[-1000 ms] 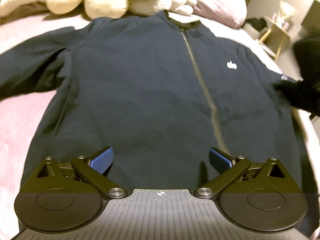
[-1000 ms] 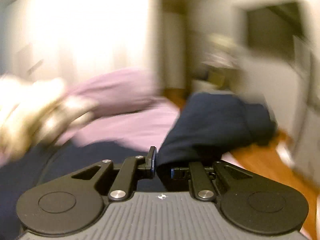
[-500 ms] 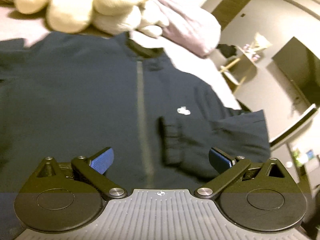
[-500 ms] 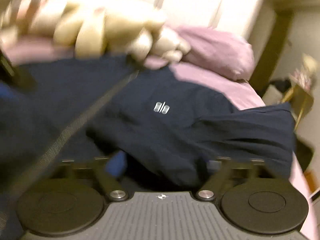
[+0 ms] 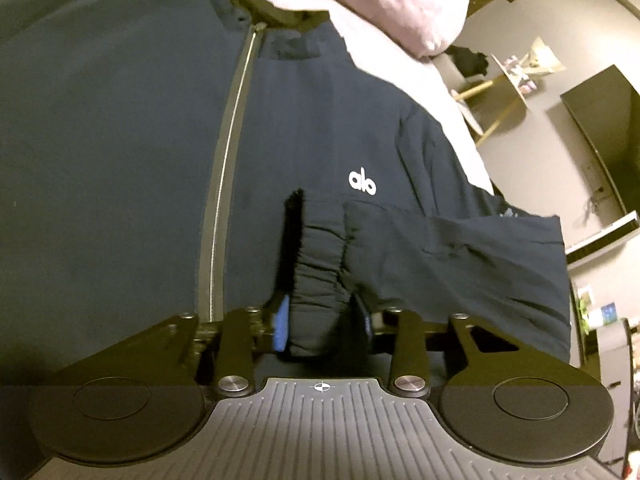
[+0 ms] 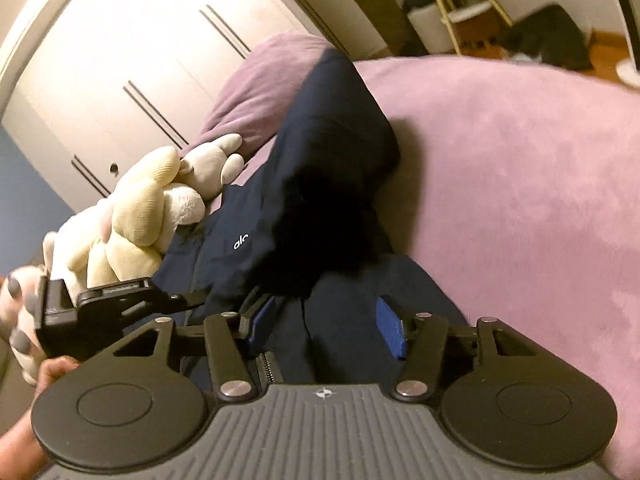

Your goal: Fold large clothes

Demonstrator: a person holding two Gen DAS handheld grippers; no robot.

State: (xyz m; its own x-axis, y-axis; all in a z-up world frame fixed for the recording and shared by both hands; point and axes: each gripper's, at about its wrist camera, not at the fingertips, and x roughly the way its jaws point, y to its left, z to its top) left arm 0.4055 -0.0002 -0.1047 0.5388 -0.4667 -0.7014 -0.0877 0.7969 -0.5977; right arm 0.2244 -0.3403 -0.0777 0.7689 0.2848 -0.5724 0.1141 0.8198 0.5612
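A navy zip-up jacket point(image 5: 120, 140) with a white chest logo lies front-up on a pink bed point(image 6: 520, 184). One sleeve point(image 5: 460, 256) is folded across the chest. My left gripper point(image 5: 320, 320) is shut on the sleeve's gathered cuff point(image 5: 318, 276), just below the logo. My right gripper point(image 6: 326, 330) is open, low over the jacket's hem point(image 6: 344, 340) beside the zipper end, with nothing between its blue pads point(image 6: 390, 332). The left gripper's body shows in the right wrist view point(image 6: 100, 308).
Cream stuffed toys point(image 6: 136, 216) and a pink pillow point(image 5: 400, 4) lie at the head of the bed by the collar. White wardrobe doors point(image 6: 140, 60) stand behind. A gold-legged side table point(image 5: 504, 92) and a dark TV point(image 5: 600, 128) stand past the bed's edge.
The sleeve was carried in from the bed's side and laid across the chest. My right gripper let it go and opened. My left gripper moved in and shut on the cuff.
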